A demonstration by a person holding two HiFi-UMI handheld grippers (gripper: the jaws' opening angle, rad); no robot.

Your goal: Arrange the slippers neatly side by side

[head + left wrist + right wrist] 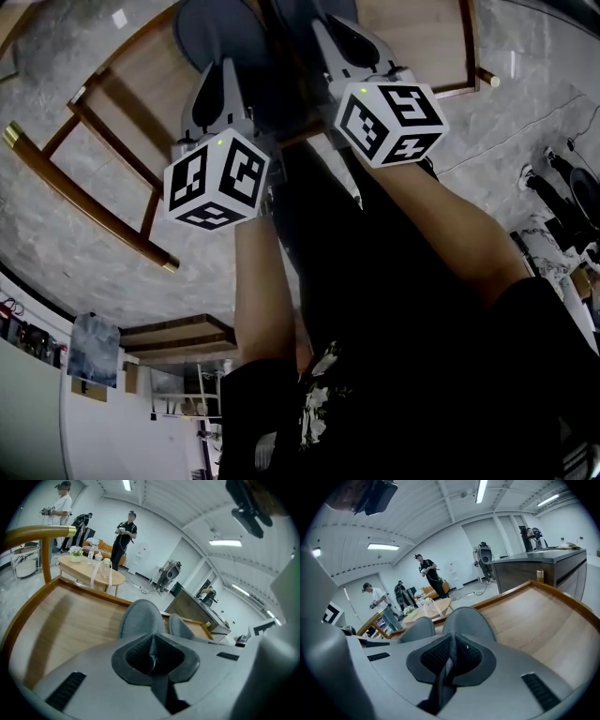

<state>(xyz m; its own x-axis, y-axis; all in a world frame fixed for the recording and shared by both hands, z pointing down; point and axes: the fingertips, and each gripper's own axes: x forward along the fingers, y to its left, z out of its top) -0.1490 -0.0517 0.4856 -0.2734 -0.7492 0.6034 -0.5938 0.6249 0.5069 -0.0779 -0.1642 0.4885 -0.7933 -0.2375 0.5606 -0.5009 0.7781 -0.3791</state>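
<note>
Left slipper (140, 618) and right slipper (468, 620), side by side over the wooden tabletop (65, 625), at 12 o'clock in the head view. Left gripper (151, 654) is clamped on the left slipper's near edge; right gripper (449, 657) is clamped likewise on the right slipper, at its 3 o'clock

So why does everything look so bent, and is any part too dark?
Left gripper view: fisheye, the ceiling bows and the corners go black. Right gripper view: same bend, with the grey slipper in focus. Head view: the person's dark clothing is lost in shadow.
</note>
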